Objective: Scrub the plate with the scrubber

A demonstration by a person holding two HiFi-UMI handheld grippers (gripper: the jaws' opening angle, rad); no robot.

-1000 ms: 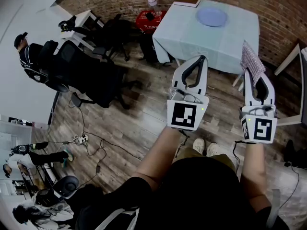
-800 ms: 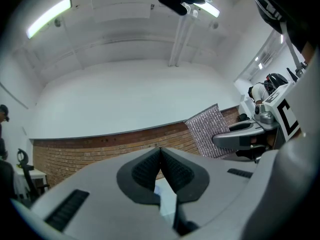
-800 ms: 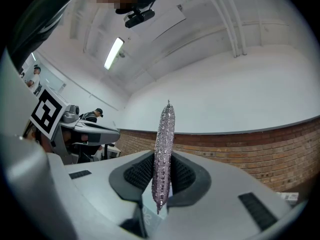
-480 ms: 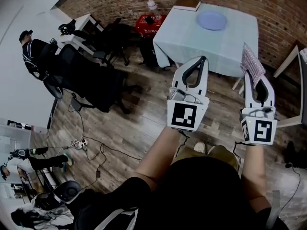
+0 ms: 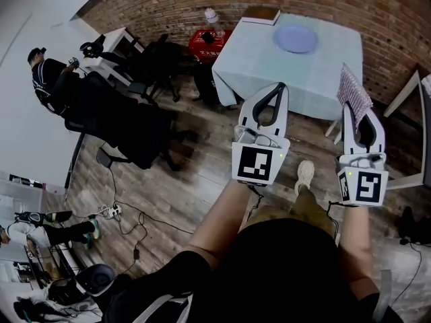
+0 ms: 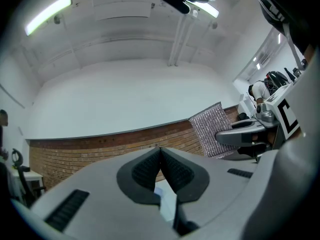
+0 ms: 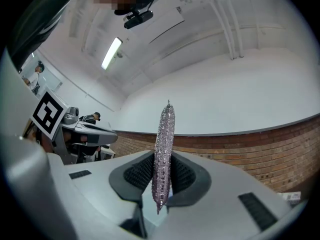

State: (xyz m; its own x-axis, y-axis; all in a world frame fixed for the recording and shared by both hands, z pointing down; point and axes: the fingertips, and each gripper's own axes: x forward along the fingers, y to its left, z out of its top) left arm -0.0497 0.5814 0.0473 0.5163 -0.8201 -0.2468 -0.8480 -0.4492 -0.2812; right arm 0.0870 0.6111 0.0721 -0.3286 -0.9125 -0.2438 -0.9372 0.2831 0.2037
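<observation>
Near: left tongs (image 6: 160, 153) clenched tight, nothing between them. Beside them, right tongs (image 5: 348, 108) clamped on the scrubber (image 7: 164, 134) — a glittery pad standing upright. Both are held over the floor (image 5: 188, 173), short of the counter (image 5: 262, 56). Far: blue plate (image 5: 295, 38) lies near the counter's far edge — well apart from the scrubber.

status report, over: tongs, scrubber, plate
Right tongs shut on scrubber; left tongs shut, empty. Plate on table ahead, not yet reached. Only floor between.

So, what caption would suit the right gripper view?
Right tool shut on a sparkly scrubber, held edge-on, brick wall behind.
</observation>
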